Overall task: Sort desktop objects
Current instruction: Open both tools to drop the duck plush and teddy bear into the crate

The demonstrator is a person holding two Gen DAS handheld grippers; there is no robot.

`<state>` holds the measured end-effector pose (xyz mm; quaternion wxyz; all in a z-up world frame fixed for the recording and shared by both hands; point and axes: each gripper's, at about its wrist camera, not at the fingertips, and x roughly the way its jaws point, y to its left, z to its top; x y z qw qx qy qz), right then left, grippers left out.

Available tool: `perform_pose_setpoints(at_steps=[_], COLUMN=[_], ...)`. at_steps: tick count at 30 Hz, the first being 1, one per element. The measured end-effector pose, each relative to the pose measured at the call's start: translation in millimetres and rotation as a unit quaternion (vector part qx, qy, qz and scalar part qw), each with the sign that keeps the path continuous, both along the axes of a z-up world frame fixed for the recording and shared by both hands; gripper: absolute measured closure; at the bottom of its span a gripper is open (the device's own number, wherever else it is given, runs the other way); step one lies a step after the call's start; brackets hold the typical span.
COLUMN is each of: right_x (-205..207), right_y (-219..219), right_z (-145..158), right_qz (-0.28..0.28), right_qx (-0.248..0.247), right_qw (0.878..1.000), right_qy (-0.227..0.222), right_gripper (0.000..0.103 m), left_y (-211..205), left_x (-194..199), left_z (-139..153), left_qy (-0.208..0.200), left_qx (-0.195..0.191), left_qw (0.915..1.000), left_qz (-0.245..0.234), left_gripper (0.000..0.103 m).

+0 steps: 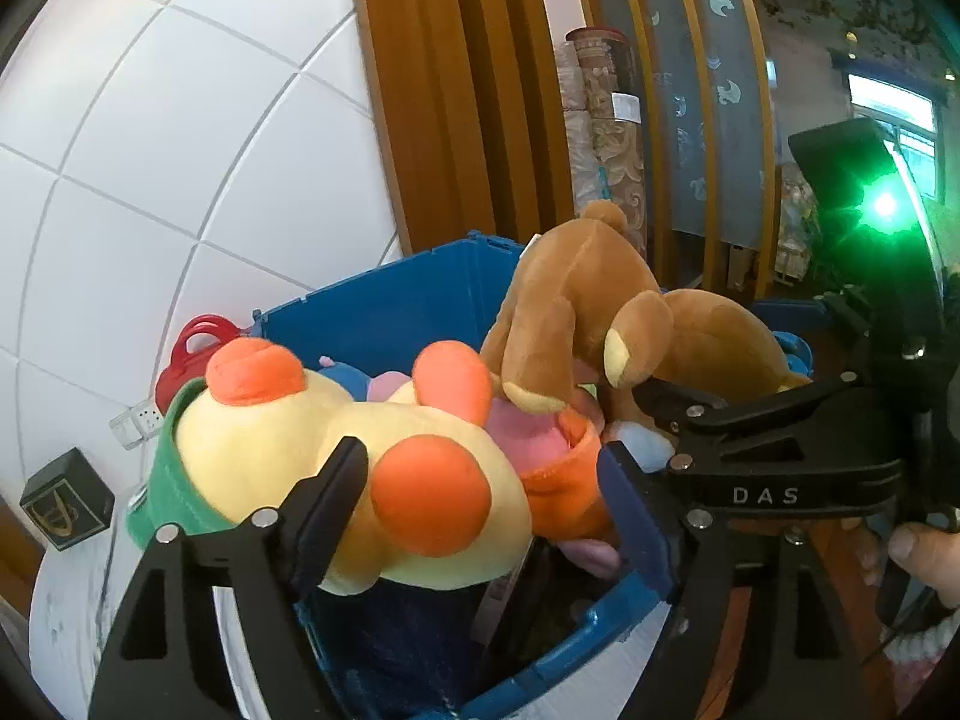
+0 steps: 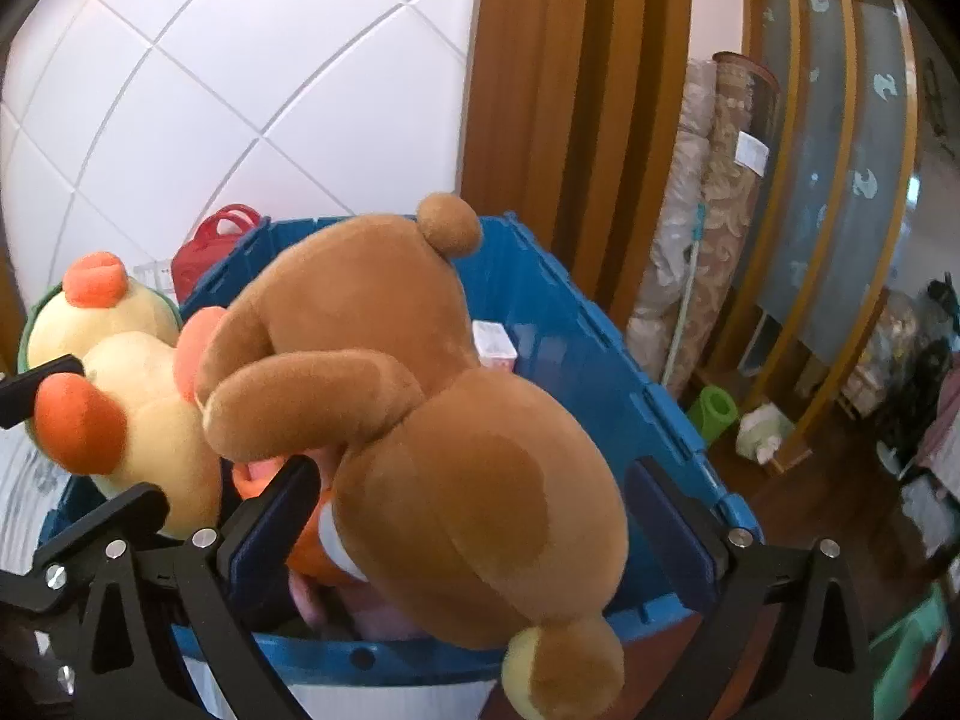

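At the near edge of the left wrist view, the left gripper (image 1: 480, 498) is seen with its fingers (image 1: 327, 510) spread to either side of the yellow plush (image 1: 360, 450). A gap shows at the right pad, and whether the left pad touches cannot be told, so the plush is judged released and not gripped. It lies on the heap in the blue bin (image 1: 384, 306), directly ahead of these fingers, its long axis running left to right across them.

In the right wrist view, the right gripper (image 2: 480, 528) is held at full spread, its fingers (image 2: 270, 516) on either side of the brown bear (image 2: 456, 450). The left pad is just beside the bear (contact cannot be ruled out), and the right pad is apart from it. The bear is draped over the bin's near rim, its long axis running away from the fingers, 1 foot hanging outside.

Each hand is nearest its own toy. Both toys are judged delivered; a withdrawal straight back would be called for next. Beyond the bin, a red bag (image 1: 192, 354) stands against the tiled wall.
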<state>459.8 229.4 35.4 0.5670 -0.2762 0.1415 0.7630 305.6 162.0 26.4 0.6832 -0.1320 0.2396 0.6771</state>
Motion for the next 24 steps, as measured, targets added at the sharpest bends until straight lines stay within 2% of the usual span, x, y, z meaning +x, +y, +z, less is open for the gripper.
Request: perform_pose_setpoints(at_steps=[9,12,14,15,21,24], right_x=[-2,-1,-1,0,7,10], right_y=[-4,-7,-13,-17,-40,-55], right_z=[-2,2,5,7,22,27], right_qz=[-0.013,-0.015,-0.018,-0.018,-0.026,-0.028], right_qx=[-0.002,-0.001,0.004,0.008,0.025,0.031], right_qw=[1.000,1.000,1.000,1.000,0.999,0.999], right_qy=[-0.006,-0.003,-0.004,-0.004,-0.002,0.002], right_gripper=[0.000,0.000,0.000,0.000,0.000,0.000], left_y=[-10,-19,-28,-33,-60,-75], left_x=[-3,-4,-4,-4,-3,-7], left_z=[-2,2,5,7,17,20], left_qy=[-0.011,-0.013,-0.010,-0.010,-0.012,-0.026], left_qx=[-0.009,-0.001,0.011,0.016,0.032,0.035], left_qw=[0.9998,0.9998,0.9999,0.9998,0.9994,0.9990], left_qz=[-0.012,-0.014,-0.008,-0.008,-0.008,-0.002], left_gripper=[0.024,0.023,0.009,0.007,0.002,0.001])
